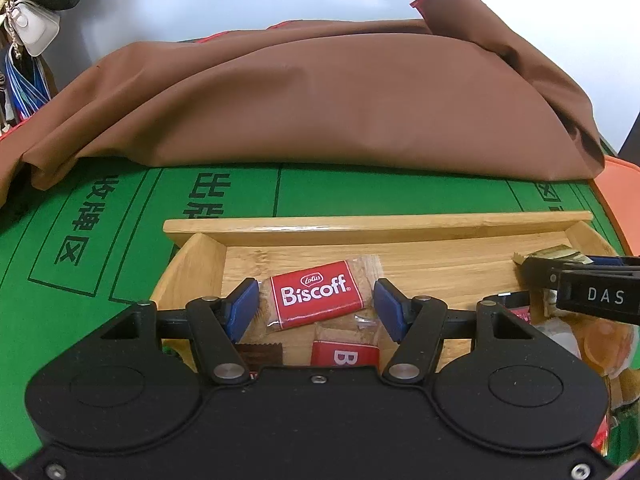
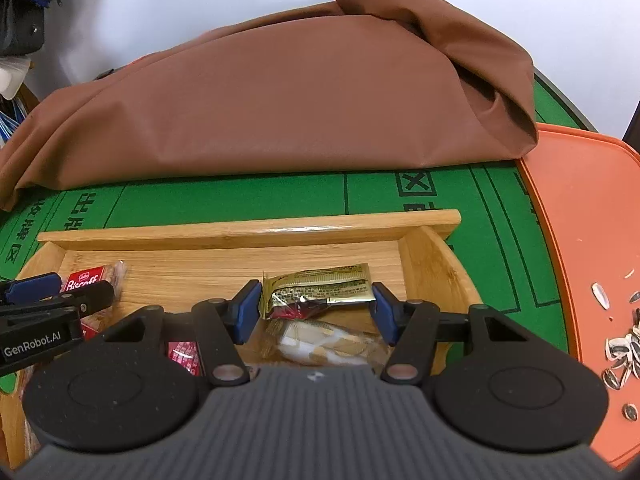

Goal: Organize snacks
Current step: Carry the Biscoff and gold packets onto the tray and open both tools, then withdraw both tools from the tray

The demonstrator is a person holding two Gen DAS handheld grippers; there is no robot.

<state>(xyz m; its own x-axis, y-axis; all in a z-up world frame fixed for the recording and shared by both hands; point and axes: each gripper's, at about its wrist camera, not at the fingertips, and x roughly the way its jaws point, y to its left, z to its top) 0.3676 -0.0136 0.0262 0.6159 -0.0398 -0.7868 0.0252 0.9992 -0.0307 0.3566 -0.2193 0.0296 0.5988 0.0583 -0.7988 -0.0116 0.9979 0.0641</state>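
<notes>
Both tools hang over the wooden tray (image 1: 376, 226) on the green bench (image 1: 92, 280). The left hand-held gripper (image 1: 316, 306) stands spread, its blue pads (image 1: 244, 308) on either side of a red Biscoff packet (image 1: 316, 294) lying flat on the tray floor; whether the pads touch the clear wrapper ends cannot be told. Just below it, closer to the gripper body, a second red packet (image 1: 344, 354) peeks out, and a brown wrapper (image 1: 258, 354) lies under the left finger.

Over to the right hand-held gripper (image 2: 316, 306): spread as well, pads flanking a crumpled gold sachet (image 2: 320, 290) at the tray's right end, apparently not pressing it. Beneath the sachet lies a pale wrapped snack (image 2: 320, 342), and a pink packet (image 2: 184, 354) shows under the left finger. The left tool reaches in from the left edge of this view.

Behind the tray, a brown cloth (image 2: 280, 100) lies heaped across the bench. To the right, an orange mat (image 2: 592, 220) carries scattered sunflower seeds (image 2: 620, 344).
</notes>
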